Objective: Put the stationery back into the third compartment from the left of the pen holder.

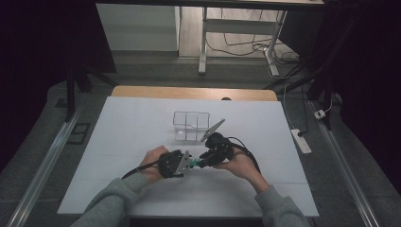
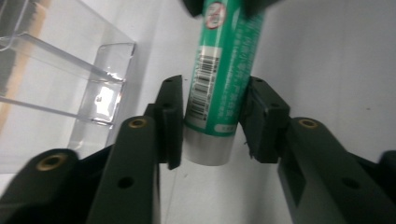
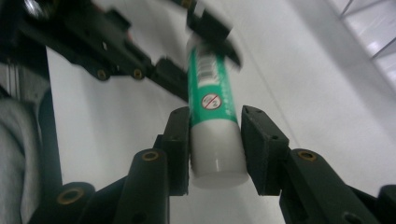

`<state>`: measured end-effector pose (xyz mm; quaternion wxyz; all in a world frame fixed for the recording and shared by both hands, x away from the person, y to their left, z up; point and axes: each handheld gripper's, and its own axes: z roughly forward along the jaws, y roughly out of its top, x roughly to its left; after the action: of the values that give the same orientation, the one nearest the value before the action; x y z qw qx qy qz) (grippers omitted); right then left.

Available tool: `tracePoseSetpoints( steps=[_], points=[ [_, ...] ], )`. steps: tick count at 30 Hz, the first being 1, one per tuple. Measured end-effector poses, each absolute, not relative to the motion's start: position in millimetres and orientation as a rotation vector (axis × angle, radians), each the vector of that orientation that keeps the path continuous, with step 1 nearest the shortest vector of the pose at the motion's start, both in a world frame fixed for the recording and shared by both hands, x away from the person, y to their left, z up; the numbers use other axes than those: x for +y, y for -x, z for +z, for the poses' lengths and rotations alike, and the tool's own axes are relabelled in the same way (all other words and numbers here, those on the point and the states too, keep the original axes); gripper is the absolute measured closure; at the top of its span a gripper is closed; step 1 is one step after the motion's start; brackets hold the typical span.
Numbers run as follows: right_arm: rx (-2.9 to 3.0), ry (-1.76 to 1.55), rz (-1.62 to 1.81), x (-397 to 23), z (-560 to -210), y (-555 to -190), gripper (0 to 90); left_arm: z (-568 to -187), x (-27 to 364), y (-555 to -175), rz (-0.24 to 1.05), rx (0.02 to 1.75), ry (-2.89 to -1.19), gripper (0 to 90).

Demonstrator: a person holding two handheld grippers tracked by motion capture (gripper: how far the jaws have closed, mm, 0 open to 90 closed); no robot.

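A green glue stick [image 1: 195,163] with a white cap and a silvery base hangs level above the white table top [image 1: 118,142], held between both grippers. My left gripper [image 1: 188,164] is shut on its base end; in the left gripper view both pads press on the glue stick [image 2: 219,70] just above the silvery base, left gripper [image 2: 215,88]. My right gripper [image 1: 202,162] is shut on the cap end; in the right gripper view the glue stick [image 3: 210,93] points away and the pads of the right gripper [image 3: 215,116] clamp the white cap.
A clear plastic organiser [image 1: 190,125] with several compartments stands just behind the grippers, and shows as the clear organiser [image 2: 56,84] at the left. A white power strip [image 1: 301,141] lies on the floor to the right of the table.
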<state>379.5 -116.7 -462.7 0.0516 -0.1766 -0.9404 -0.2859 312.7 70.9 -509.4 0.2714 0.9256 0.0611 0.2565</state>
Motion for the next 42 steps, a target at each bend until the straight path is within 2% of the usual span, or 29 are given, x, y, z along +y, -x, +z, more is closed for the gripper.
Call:
tracePoseSetpoints(
  steps=[6,13,28,42],
  points=[
    [-2.864,0.661,-1.044,-130,-454,-380,46.1,-507,80,-319,0.657,0.277,-2.438,65.4],
    [-2.889,0.719,-1.242,-146,-449,-380,40.0,-503,91,-326,0.641,0.369,-2.389,65.5],
    [-2.832,0.847,-1.390,-165,-449,-381,37.7,-497,104,-332,0.638,0.486,-2.298,65.5],
    [-2.759,0.874,-1.460,-159,-455,-377,36.8,-495,101,-330,0.650,0.492,-2.255,65.5]
  ],
)
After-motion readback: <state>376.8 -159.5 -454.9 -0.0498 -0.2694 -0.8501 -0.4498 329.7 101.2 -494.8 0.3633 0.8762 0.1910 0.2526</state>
